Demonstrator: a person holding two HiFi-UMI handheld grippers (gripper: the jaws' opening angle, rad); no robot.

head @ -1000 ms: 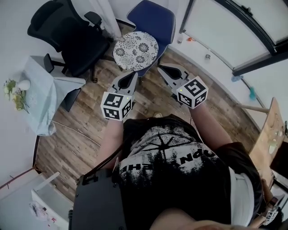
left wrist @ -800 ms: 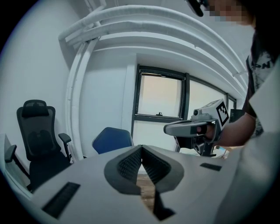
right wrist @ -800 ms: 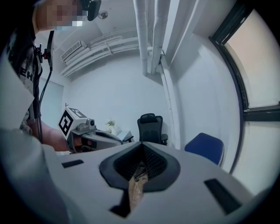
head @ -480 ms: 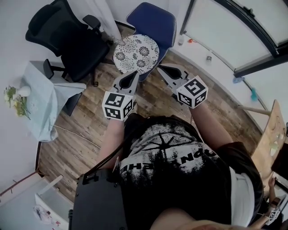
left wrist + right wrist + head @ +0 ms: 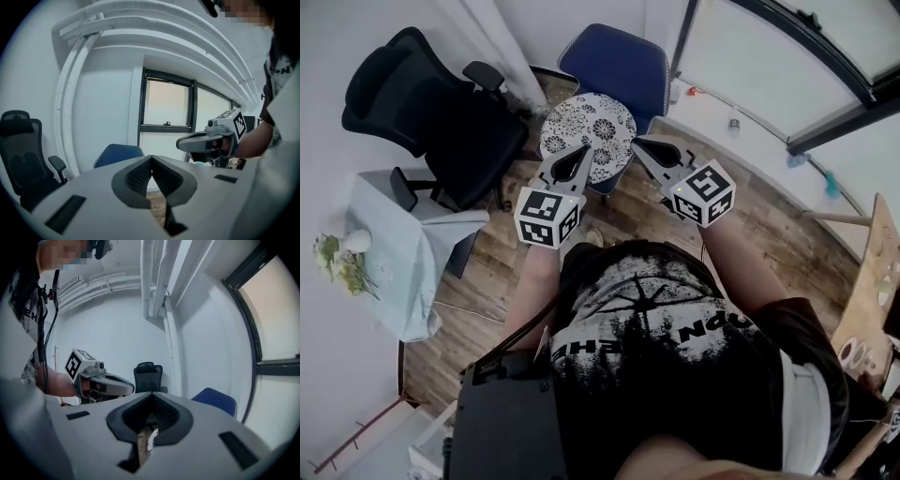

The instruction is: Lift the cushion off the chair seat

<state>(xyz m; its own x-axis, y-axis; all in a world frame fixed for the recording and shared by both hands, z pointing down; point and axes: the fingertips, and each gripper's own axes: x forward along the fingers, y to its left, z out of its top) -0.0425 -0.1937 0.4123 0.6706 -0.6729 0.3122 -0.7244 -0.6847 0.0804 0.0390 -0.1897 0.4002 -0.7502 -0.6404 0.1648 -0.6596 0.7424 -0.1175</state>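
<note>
A round cushion with a black-and-white flower print lies on the seat of a blue chair. In the head view my left gripper is shut and empty, its tips over the cushion's near edge. My right gripper is also shut and empty, just right of the cushion's rim. The left gripper view shows the left gripper with its jaws together, the blue chair beyond them and the right gripper alongside. The right gripper points past the blue chair; a speckled cushion edge shows below its jaws.
A black office chair stands left of the blue chair. A small table with a pale cloth and flowers is at the left. A glazed wall runs along the right, with wooden furniture at the far right. The floor is wood planks.
Both grippers have moved forward toward the blue chair. The cushion now lies right at their tips, where before it was a short way ahead. Both stay shut.
</note>
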